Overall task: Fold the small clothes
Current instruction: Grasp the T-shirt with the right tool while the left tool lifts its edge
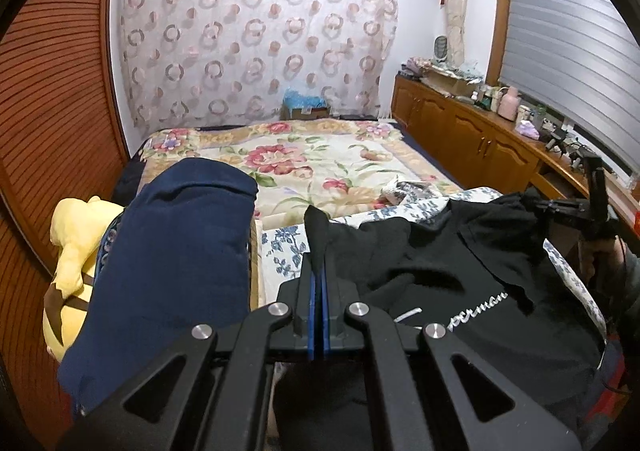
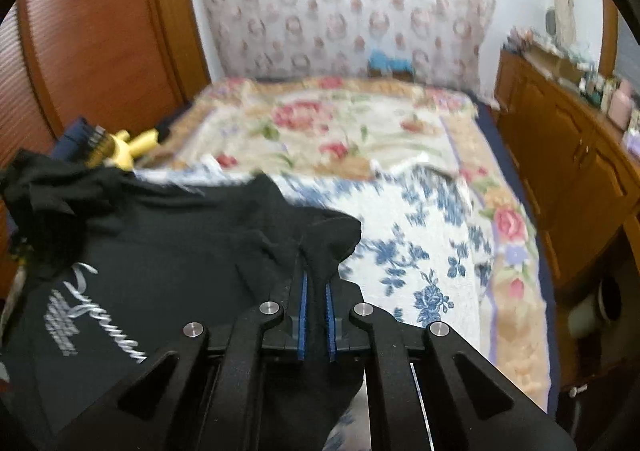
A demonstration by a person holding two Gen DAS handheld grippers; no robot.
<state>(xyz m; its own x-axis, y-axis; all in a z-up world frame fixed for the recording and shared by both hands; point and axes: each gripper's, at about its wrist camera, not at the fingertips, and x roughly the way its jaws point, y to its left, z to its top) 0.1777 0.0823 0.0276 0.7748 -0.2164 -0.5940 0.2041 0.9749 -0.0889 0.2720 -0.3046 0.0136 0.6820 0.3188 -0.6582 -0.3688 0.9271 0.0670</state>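
Black shirt (image 1: pixel 460 263) lifted, left gripper (image 1: pixel 319 275) pinching one edge, right gripper (image 2: pixel 316 283) seemingly clamping another

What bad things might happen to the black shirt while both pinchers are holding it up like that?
1. The left hand-held gripper pinches only a small tip of the black shirt, so the cloth might slip out.
2. The right hand-held gripper also grips just a bunched corner; the shirt hangs wrinkled between them, so the fold may come out crooked.
3. The blue garment and yellow plush toy sit close on the left, and the shirt could drag against them.
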